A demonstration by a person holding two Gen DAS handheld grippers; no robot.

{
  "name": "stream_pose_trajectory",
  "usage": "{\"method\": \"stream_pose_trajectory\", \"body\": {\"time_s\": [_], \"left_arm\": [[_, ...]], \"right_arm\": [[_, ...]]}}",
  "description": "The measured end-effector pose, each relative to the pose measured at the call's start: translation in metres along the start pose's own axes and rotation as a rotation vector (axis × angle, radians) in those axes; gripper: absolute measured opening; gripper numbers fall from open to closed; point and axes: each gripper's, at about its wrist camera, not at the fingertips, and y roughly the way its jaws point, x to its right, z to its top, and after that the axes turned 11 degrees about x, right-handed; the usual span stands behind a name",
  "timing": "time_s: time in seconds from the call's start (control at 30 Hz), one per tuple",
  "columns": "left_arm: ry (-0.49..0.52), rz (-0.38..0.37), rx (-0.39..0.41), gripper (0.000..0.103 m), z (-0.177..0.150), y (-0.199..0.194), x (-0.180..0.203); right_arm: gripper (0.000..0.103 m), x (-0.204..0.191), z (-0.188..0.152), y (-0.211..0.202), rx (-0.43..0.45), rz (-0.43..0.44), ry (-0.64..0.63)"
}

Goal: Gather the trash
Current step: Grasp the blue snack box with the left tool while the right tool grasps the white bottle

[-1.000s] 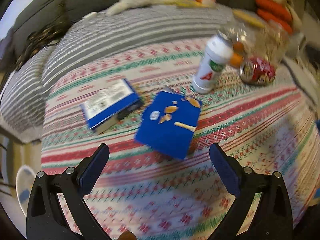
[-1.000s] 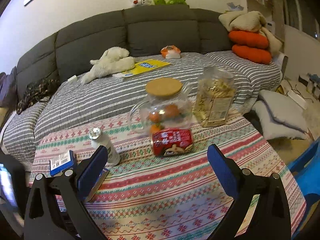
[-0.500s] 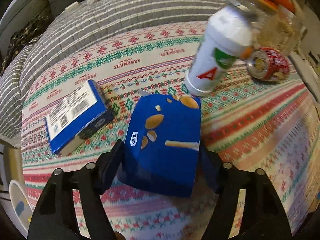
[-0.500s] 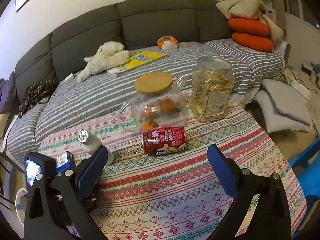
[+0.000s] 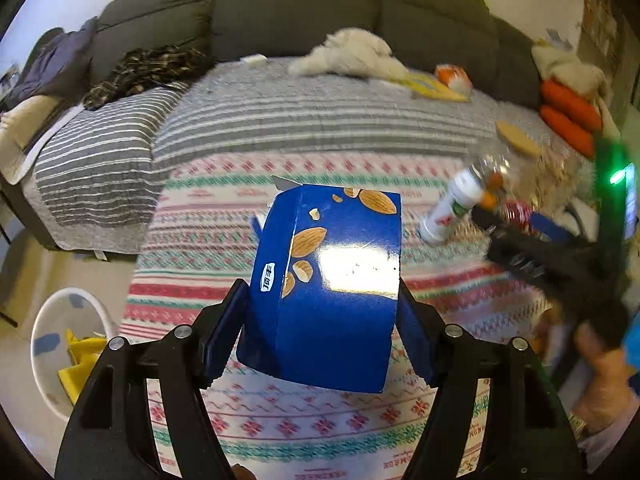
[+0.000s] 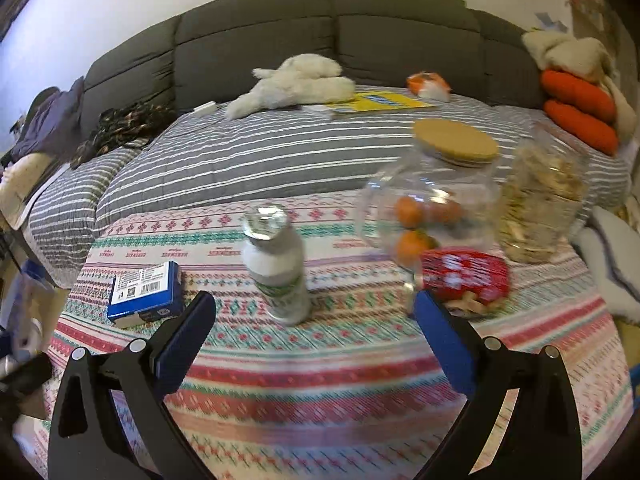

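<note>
Patterned worktop (image 5: 460,292) below. My left claw (image 5: 320,328) grips the blue almond carton (image 5: 332,280); glossy sides may slip before the white bin (image 5: 60,344), lower left. Right claw (image 6: 316,340) gapes, empty.

Grey sofa (image 6: 280,40), plush toy (image 6: 296,84) (white), orange cushions (image 6: 580,108).

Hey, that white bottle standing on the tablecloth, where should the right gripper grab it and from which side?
Grip the white bottle around its straight middle, below the narrower foil-capped neck, coming in level from the near table edge. It stands upright, and the open right gripper already frames it. The glass jar crowds its right, so keep that finger close.
</note>
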Motion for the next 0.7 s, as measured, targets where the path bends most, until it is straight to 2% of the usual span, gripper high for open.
{"method": "stream_pose_trajectory", "body": {"time_s": [0.1,0.17,0.2,0.23,0.27,0.3,0.43,0.7], "left_arm": [[-0.039,-0.004,0.012,0.068,0.006,-0.004,-0.013],[-0.048,-0.010,0.016,0.068,0.008,-0.007,-0.017],[-0.046,-0.010,0.021,0.068,0.010,-0.008,-0.018],[-0.045,-0.009,0.024,0.068,0.010,-0.011,-0.019],[-0.041,-0.007,0.028,0.068,0.012,-0.012,-0.020],[-0.038,-0.003,0.032,0.068,0.013,-0.014,-0.021],[-0.047,0.012,0.047,0.068,0.014,-0.019,-0.032],[-0.085,0.005,0.076,0.068,0.017,-0.036,-0.045]], "right_arm": [[0.093,-0.012,0.001,0.016,0.015,0.016,-0.014],[0.079,-0.018,0.001,0.031,0.002,0.027,-0.016],[0.075,-0.021,0.002,0.038,-0.006,0.031,-0.014],[0.062,-0.023,0.003,0.046,-0.015,0.041,-0.015],[0.042,-0.025,0.004,0.051,-0.023,0.052,-0.022],[0.037,-0.026,0.003,0.053,-0.029,0.052,-0.032],[0.037,-0.022,0.001,0.045,-0.012,0.067,-0.039],[0.037,-0.021,0.001,-0.008,0.031,0.081,-0.075]]}}
